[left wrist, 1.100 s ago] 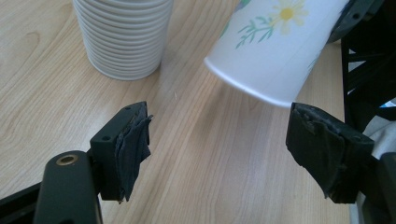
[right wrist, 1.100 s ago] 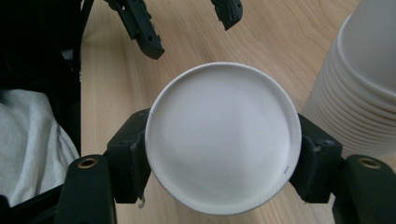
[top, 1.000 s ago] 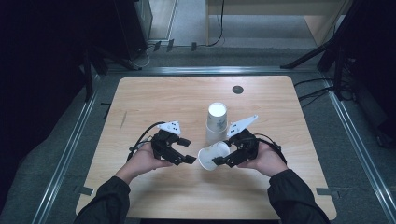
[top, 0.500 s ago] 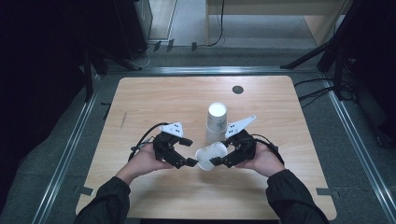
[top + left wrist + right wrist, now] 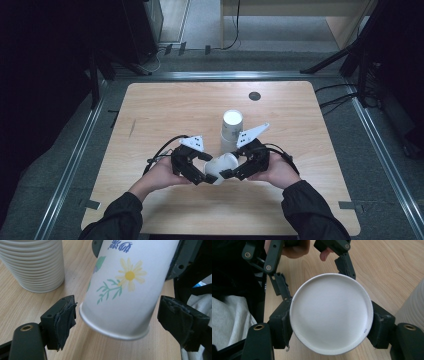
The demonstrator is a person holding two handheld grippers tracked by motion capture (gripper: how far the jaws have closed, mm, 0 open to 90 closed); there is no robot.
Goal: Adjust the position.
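A paper cup (image 5: pixel 220 169) lies sideways between both grippers, seemingly above the table (image 5: pixel 165 110), the cup stack (image 5: pixel 231 131) just behind.

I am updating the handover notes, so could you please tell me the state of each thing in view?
Paper cup: lying sideways, off the table, clamped near its base.
Right hand-held gripper: shut on the paper cup.
Left hand-held gripper: open, jaws just widened, either side of the cup's rim, pads apart from it.
Cup stack: upright on the table, upside down.
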